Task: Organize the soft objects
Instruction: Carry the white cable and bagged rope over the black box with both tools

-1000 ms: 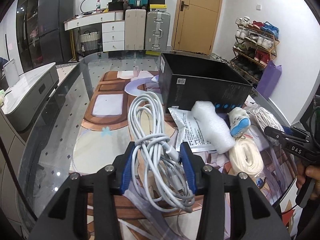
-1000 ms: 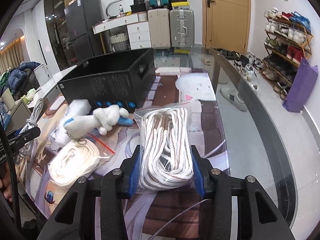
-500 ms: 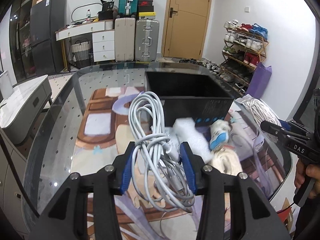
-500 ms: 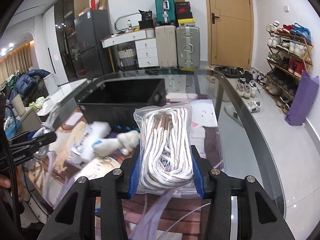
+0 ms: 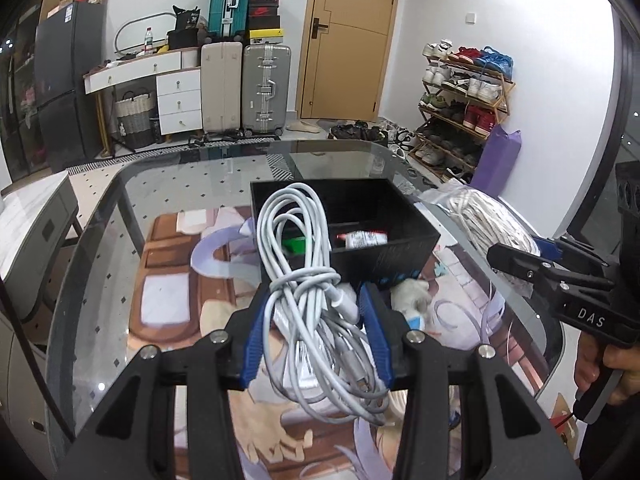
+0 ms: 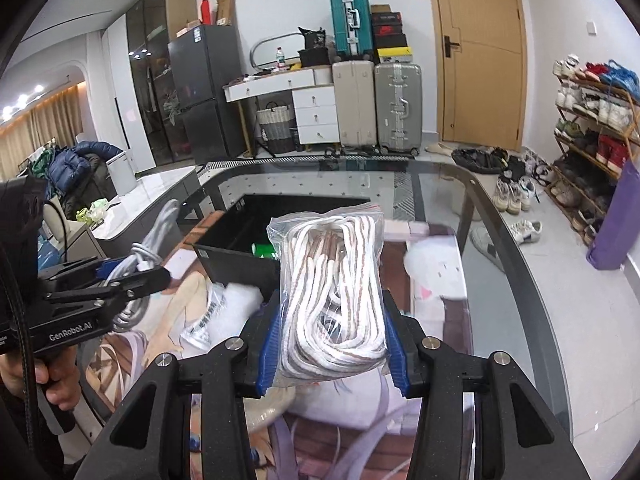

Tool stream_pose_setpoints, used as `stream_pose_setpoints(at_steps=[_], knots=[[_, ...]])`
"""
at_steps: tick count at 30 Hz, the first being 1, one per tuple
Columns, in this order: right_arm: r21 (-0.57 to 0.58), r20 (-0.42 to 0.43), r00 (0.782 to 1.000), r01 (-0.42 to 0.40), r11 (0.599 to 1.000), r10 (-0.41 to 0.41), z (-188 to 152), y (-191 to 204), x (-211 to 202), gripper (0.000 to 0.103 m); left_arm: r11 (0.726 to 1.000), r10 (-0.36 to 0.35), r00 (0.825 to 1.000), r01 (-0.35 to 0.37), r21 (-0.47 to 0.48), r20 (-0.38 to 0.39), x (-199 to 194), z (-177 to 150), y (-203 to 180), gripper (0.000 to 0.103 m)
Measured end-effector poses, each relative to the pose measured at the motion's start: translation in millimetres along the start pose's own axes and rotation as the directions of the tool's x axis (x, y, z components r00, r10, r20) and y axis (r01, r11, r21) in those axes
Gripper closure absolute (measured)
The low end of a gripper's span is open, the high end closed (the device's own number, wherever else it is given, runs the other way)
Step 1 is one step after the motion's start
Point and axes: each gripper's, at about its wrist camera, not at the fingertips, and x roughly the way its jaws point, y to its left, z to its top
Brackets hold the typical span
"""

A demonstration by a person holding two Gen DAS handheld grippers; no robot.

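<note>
**Cable and rope held above the table**

A coiled white cable [image 5: 308,280] hangs pinched between the blue pads of the left gripper [image 5: 314,336], lifted clear of the glass table [image 5: 100,248]. The right gripper [image 6: 332,344] clamps a clear bag of white rope [image 6: 336,284], also off the surface. Beyond both sits an open black box [image 5: 400,236] on a printed mat, with a white plush toy [image 5: 412,300] just beside its near wall.

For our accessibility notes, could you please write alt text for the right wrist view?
The right claw grips a clear bag of coiled white rope, held above a glass table. Behind it stands an open black box; at left, the left claw holds a white cable bundle.
</note>
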Motion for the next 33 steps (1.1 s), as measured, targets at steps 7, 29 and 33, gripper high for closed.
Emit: stream_pose_setpoints(at_steps=[7, 29, 33], knots=[[-0.040, -0.021, 1.000, -0.006, 0.999, 0.006, 22, 13, 20, 0.058, 0.999, -0.042, 0.999, 0.042, 0.002, 0.001, 17, 21, 1, 0.059], [-0.082, -0.169, 0.986, -0.019, 0.996, 0.005, 56, 14, 109, 0.058, 0.997, -0.072, 0.991, 0.076, 0.028, -0.116, 93, 62, 8, 0.059], [-0.095, -0.186, 0.983, -0.019, 0.995, 0.001, 62, 14, 120, 0.058, 0.997, -0.065, 0.990, 0.070, 0.036, -0.124, 98, 66, 7, 0.058]])
